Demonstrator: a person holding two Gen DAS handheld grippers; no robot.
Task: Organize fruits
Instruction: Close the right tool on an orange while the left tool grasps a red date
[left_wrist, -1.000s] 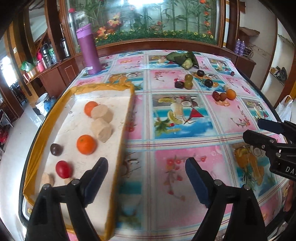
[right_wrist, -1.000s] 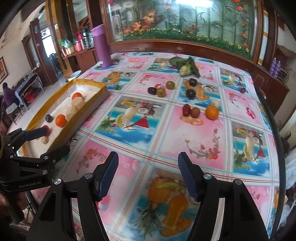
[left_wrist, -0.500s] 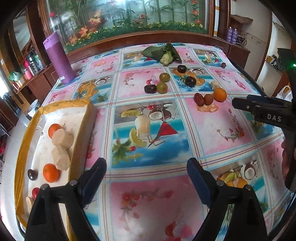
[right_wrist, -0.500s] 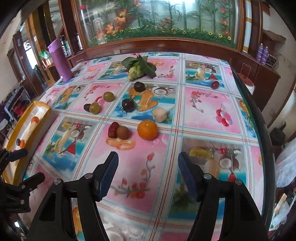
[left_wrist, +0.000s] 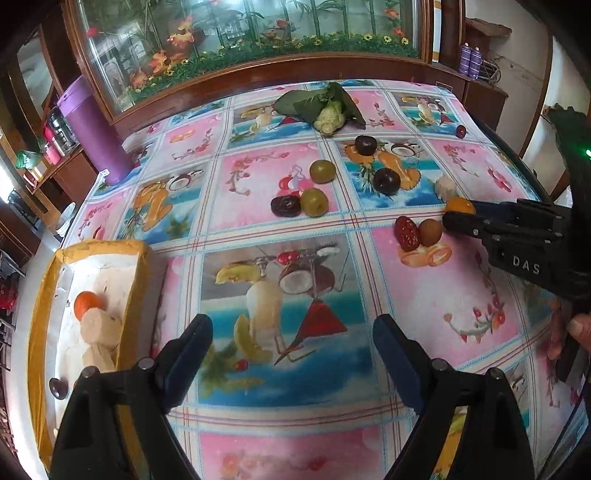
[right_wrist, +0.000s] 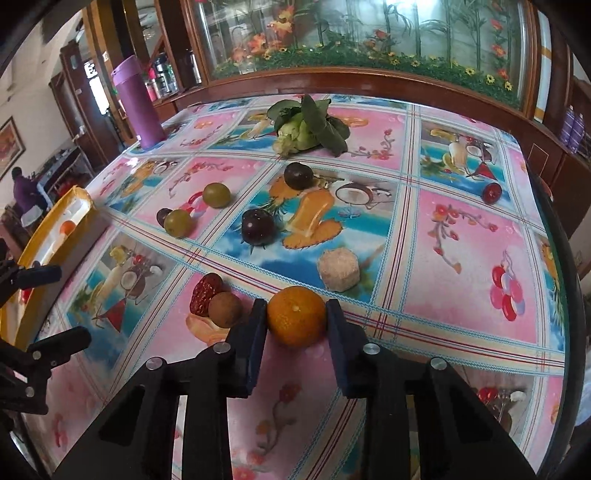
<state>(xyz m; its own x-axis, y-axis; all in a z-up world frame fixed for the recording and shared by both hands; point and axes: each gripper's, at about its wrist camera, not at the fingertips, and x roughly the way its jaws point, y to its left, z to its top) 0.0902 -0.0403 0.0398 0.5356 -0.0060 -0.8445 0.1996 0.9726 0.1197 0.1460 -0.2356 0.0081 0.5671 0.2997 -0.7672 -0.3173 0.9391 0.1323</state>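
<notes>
A small orange (right_wrist: 296, 316) rests on the fruit-print tablecloth, and my right gripper (right_wrist: 296, 308) has its jaws closing on it, both blue pads touching its sides. The left wrist view shows the same orange (left_wrist: 459, 205) at the tip of the right gripper (left_wrist: 456, 218). A red date (right_wrist: 205, 293) and a brown longan (right_wrist: 225, 309) lie just left of it. My left gripper (left_wrist: 291, 332) hangs open above bare cloth, holding nothing. The yellow-rimmed tray (left_wrist: 40, 314) at the left holds an orange (left_wrist: 86, 301), pale chunks (left_wrist: 99, 326) and a dark fruit (left_wrist: 58, 387).
Further back lie a pale chunk (right_wrist: 338, 269), two dark plums (right_wrist: 258, 226), two green fruits (right_wrist: 178, 222), a leafy vegetable (right_wrist: 310, 125) and a red fruit (right_wrist: 491, 192) near the right edge. A purple flask (right_wrist: 137, 103) stands at the back left. A wooden cabinet backs the table.
My right gripper moved forward to the orange and its jaws came in around it. My left gripper swung right, away from the tray, still open.
</notes>
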